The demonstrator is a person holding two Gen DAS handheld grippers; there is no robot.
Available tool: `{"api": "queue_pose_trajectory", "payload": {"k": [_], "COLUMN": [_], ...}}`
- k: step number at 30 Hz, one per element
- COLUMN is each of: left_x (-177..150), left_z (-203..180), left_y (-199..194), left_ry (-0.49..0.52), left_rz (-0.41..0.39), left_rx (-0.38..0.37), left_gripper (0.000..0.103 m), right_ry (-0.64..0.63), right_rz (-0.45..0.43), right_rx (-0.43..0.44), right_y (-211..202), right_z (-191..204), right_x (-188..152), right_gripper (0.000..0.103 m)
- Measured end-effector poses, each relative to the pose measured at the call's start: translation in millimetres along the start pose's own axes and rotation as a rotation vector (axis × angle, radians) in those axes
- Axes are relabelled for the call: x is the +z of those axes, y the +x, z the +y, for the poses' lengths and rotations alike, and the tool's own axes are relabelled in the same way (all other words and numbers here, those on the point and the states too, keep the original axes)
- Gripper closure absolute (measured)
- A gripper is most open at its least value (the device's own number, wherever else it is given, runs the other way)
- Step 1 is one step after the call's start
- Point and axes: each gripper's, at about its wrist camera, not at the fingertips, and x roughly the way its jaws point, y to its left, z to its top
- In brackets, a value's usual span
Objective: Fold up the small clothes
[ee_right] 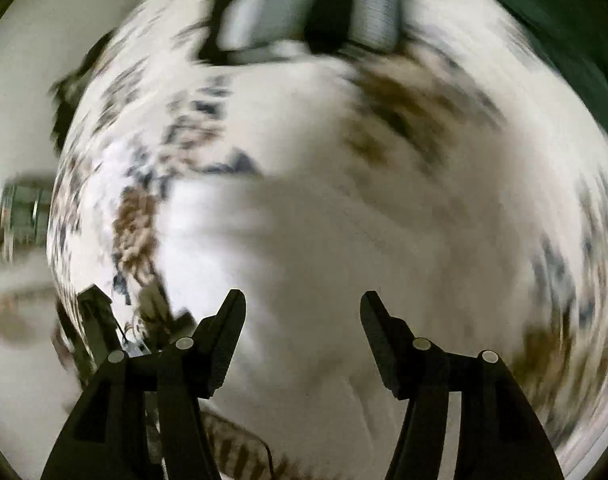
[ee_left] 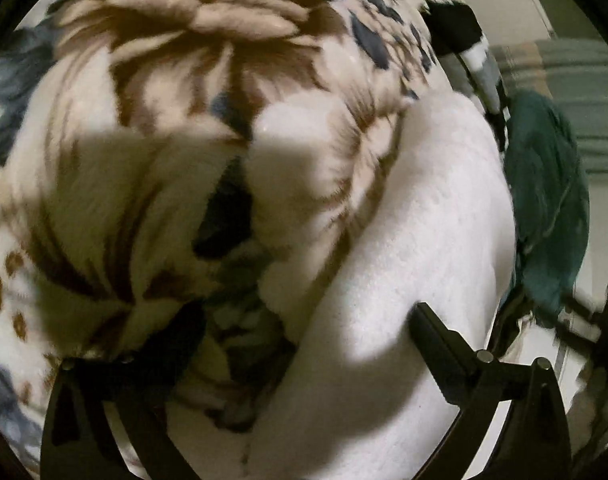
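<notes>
Looking along both grippers, we find the white cloth [ee_left: 404, 240] on the flowered blanket [ee_left: 184, 40]. Its long side runs slantwise up and away from our left gripper [ee_left: 296, 328], whose one clear finger rests on it; the other is blurred, so we cannot tell the grip. Our right gripper [ee_right: 302, 308] hangs spread and empty above the cloth [ee_right: 304, 260], seemingly nearer its middle.

Both cameras look down from very close at a fluffy flower blanket [ee_left: 208, 80]. The left one looks along its jaws at a white cloth [ee_left: 416, 248]. The right one is blurry and faces that same white cloth [ee_right: 312, 248] and blanket [ee_right: 416, 104].
</notes>
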Motion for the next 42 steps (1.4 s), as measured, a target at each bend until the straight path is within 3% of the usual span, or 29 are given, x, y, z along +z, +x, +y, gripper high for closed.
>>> {"api": "queue_pose_trajectory", "payload": {"k": [3, 6, 8, 10, 11, 12, 13, 14, 15, 20, 24, 27, 29, 32, 33, 34, 36, 38, 40, 42], "left_x": [-1.2, -1.5, -1.1, -1.5, -1.2, -0.7, -0.4, -0.3, -0.1, -9.6, -13.7, -9.6, -3.9, 5.4, 9.5, 15.4, 25.8, 35.1, 42.2, 45.2], "left_z": [2.5, -18.2, -34.6, -49.9, -54.9, -60.5, -63.6, -66.3, -70.1, -70.7, -67.2, -68.1, -69.3, -70.6, -70.7, -70.5, -68.1, -63.2, -57.6, -54.8], "left_y": [-4.5, -12.2, -17.6, -20.7, -19.2, -15.1, -12.3, -10.3, -9.1, -17.3, -19.9, -21.0, -22.9, -28.4, -29.2, -28.1, -22.4, -12.7, -0.4, 7.6], "left_ry": [-0.039, -0.021, 0.051, 0.139, 0.166, 0.193, 0.208, 0.219, 0.233, 0.281, 0.268, 0.26, 0.242, 0.207, 0.199, 0.184, 0.161, 0.142, 0.126, 0.117], "left_rz": [-0.019, -0.057, -0.103, -0.127, -0.123, -0.111, -0.104, -0.1, -0.103, -0.113, -0.101, -0.085, -0.068, -0.064, -0.063, -0.055, -0.037, -0.021, 0.001, 0.013], "left_rx": [0.016, 0.051, 0.097, 0.126, 0.13, 0.135, 0.128, 0.134, 0.144, 0.144, 0.128, 0.129, 0.135, 0.145, 0.156, 0.176, 0.195, 0.223, 0.215, 0.207], "left_gripper": [0.0, 0.001, 0.015, 0.048, 0.054, 0.066, 0.074, 0.074, 0.077, 0.082, 0.082, 0.082, 0.081, 0.079, 0.068, 0.043, 0.013, 0.013, 0.002, 0.0], "right_ry": [-0.167, -0.317, -0.433, -0.511, -0.534, -0.564, -0.582, -0.604, -0.618, -0.529, -0.376, -0.319, -0.245, -0.147, -0.132, -0.119, -0.067, 0.025, 0.123, 0.194], "right_rz": [0.032, 0.071, 0.117, 0.177, 0.203, 0.237, 0.243, 0.246, 0.247, 0.135, 0.155, 0.193, 0.261, 0.28, 0.247, 0.204, 0.148, 0.121, 0.093, 0.098], "right_rx": [-0.006, -0.063, -0.095, -0.126, -0.138, -0.155, -0.167, -0.183, -0.199, -0.237, -0.233, -0.183, -0.048, 0.117, 0.13, 0.117, 0.101, 0.066, 0.044, 0.032], "right_y": [26.2, 49.8, 71.7, 98.3, 105.6, 117.9, 123.4, 130.5, 134.2, 120.5, 129.5, 135.4, 131.9, 100.1, 83.5, 63.7, 34.9, 9.8, -8.2, -9.2], "right_z": [57.9, 101.8, 130.2, 150.4, 152.5, 158.1, 158.8, 161.0, 161.8, 150.0, 123.8, 112.8, 99.4, 66.5, 52.3, 33.1, -5.5, -53.9, -103.4, -140.7], "right_x": [48.4, 72.1, 80.4, 80.0, 78.0, 78.5, 76.9, 75.8, 75.3, 98.8, 125.6, 128.9, 133.6, 139.7, 141.3, 141.1, 136.3, 127.3, 108.9, 89.9], "right_gripper": [0.041, 0.041, 0.041, 0.041, 0.041, 0.046, 0.067, 0.084, 0.094, 0.097, 0.097, 0.097, 0.095, 0.077, 0.058, 0.045, 0.041, 0.039, 0.036, 0.036]}}
